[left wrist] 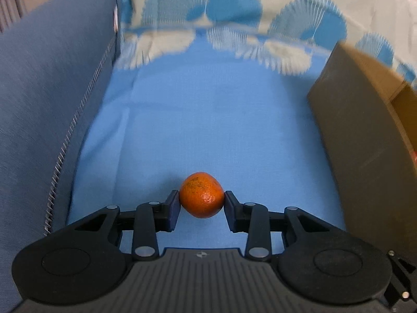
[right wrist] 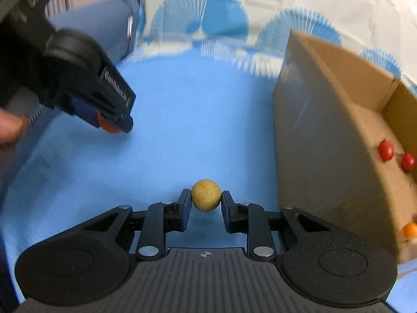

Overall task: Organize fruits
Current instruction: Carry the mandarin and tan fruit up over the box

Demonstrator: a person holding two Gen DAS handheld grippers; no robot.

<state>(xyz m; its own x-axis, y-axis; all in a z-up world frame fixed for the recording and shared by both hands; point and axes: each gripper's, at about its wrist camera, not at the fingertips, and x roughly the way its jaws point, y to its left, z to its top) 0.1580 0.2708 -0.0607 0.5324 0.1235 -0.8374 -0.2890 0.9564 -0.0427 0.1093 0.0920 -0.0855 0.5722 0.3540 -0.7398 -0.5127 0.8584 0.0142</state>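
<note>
My left gripper (left wrist: pixel 202 199) is shut on a small orange (left wrist: pixel 201 194), both pads pressing its sides above the blue cloth (left wrist: pixel 208 130). The right wrist view shows that same left gripper (right wrist: pixel 110 126) at the left, with the orange (right wrist: pixel 108 127) peeking out under its fingers. My right gripper (right wrist: pixel 206 199) is shut on a small round tan-yellow fruit (right wrist: pixel 206 195). An open cardboard box (right wrist: pixel 325 130) stands to the right and holds two red fruits (right wrist: pixel 385 150) and an orange fruit (right wrist: pixel 409 229).
The cardboard box (left wrist: pixel 365 143) rises close on the right in the left wrist view. A grey-blue zipped cushion (left wrist: pixel 47 104) lines the left side. Patterned blue and white fabric (left wrist: pixel 234 13) lies at the back. A person's hand (right wrist: pixel 10 127) shows at the left edge.
</note>
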